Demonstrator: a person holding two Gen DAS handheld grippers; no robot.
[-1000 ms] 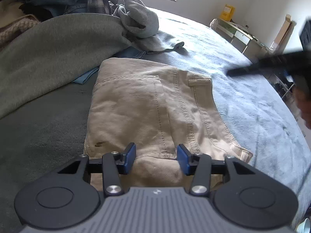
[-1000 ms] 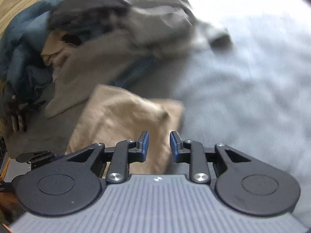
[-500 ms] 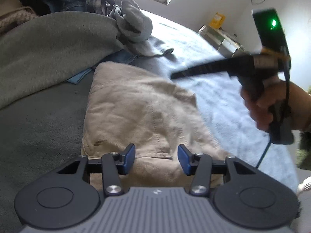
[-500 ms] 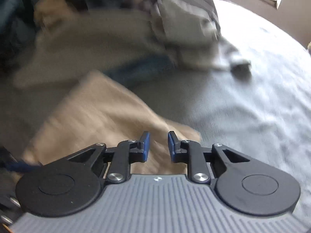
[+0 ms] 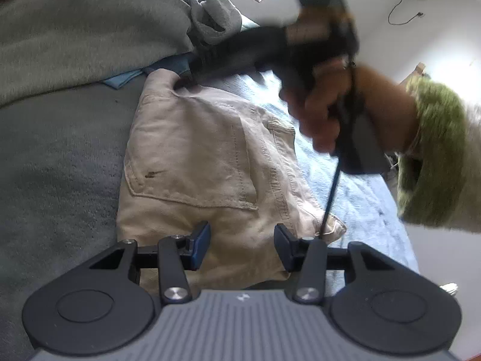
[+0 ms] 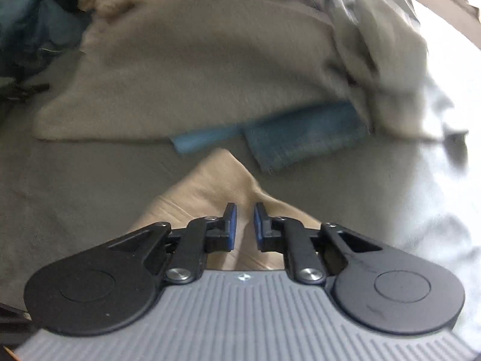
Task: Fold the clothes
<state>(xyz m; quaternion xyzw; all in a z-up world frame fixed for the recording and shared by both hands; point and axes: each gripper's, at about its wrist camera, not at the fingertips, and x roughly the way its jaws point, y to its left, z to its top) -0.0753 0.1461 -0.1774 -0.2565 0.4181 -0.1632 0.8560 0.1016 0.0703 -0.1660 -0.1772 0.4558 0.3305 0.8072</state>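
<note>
Left gripper [image 5: 241, 245], jaws half apart and empty, hovers over the near edge of the folded khaki trousers [image 5: 204, 162] at frame centre. Right gripper [image 6: 245, 221], jaws closing with a narrow gap, straddles the trousers' far corner; whether its pads press the cloth cannot be told. Grey blanket [image 5: 75, 30] upper left.

We see the right gripper [image 5: 192, 69] only as a dark blur over the trousers' [image 5: 204, 162] far corner; our sleeve [image 5: 436, 162] runs off frame.
</note>
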